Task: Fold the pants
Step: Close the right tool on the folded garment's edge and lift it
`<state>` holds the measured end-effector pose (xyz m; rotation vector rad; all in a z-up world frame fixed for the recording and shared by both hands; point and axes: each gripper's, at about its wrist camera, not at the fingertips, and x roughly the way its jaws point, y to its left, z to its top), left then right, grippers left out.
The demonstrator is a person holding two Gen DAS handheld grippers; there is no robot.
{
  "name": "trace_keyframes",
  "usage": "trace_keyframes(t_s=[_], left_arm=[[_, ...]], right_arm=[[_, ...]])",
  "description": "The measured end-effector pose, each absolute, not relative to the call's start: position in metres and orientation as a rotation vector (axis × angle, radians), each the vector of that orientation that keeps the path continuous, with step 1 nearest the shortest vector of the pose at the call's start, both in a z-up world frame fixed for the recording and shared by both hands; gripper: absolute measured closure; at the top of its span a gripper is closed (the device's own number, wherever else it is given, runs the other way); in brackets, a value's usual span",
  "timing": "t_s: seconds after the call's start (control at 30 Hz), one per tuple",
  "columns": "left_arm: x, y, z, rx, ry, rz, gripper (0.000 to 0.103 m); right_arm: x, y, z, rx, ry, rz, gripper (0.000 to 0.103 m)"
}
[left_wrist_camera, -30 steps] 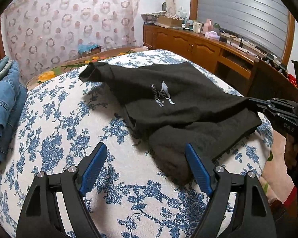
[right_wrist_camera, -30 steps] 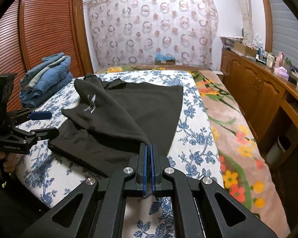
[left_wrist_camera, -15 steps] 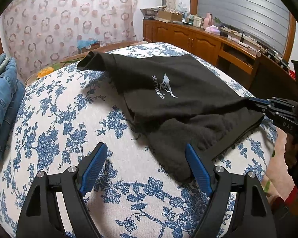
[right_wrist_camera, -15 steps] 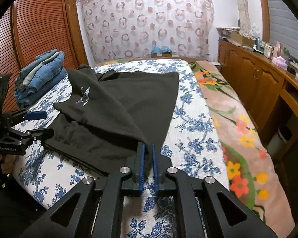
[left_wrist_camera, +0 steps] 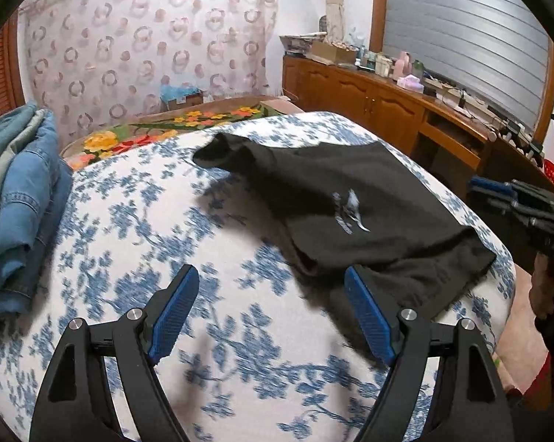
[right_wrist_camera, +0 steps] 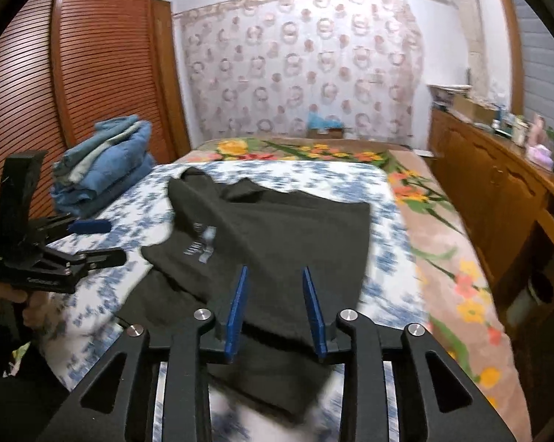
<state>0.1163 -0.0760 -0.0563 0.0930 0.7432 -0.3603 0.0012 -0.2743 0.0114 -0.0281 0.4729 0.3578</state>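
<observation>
The black pants (left_wrist_camera: 350, 199), with a white logo, lie folded on the blue-flowered bedspread (left_wrist_camera: 137, 243). My left gripper (left_wrist_camera: 270, 270) hovers open over the bedspread at the pants' near left edge, with nothing between its blue pads. In the right wrist view the pants (right_wrist_camera: 277, 228) spread out ahead of my right gripper (right_wrist_camera: 275, 270). Its jaws are opening. The cloth lies below and beyond them, and the pads press on nothing. Each view shows the other gripper at its side: the right gripper (left_wrist_camera: 479, 191) and the left gripper (right_wrist_camera: 105, 241).
A stack of folded jeans (right_wrist_camera: 104, 162) sits on the bed's far left by the slatted wardrobe (right_wrist_camera: 74, 73). An orange-flowered cover (right_wrist_camera: 442, 243) shows along the bed's right side. A wooden cabinet (right_wrist_camera: 498, 184) with clutter on top runs along the right wall.
My right gripper was shut on the pants' near edge and has since let go, its jaws parting. Both grippers have drawn back and up a little. The pants lie still.
</observation>
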Motion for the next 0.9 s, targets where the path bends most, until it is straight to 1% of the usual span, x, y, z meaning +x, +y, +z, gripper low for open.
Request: trace_keyframes(t_s=[0.27,0.43,0.9], left_arm=[[0.135,-0.054,-0.05,0.087,0.734,-0.344,0.021],[0.145,-0.041,-0.056,0.072,0.749,-0.342,0.021],[0.136,-0.022,-0.064,0.068,0.75,-0.341,0.021]], right_arm=[[0.037,-0.23,0.005,-0.079,0.525,0.471,0.068],[0.06,-0.204,0.0,-0.128,0.575,0.508,0.068],[0.072,-0.166,-0.003,-0.199,0.654,0.57,0.068]])
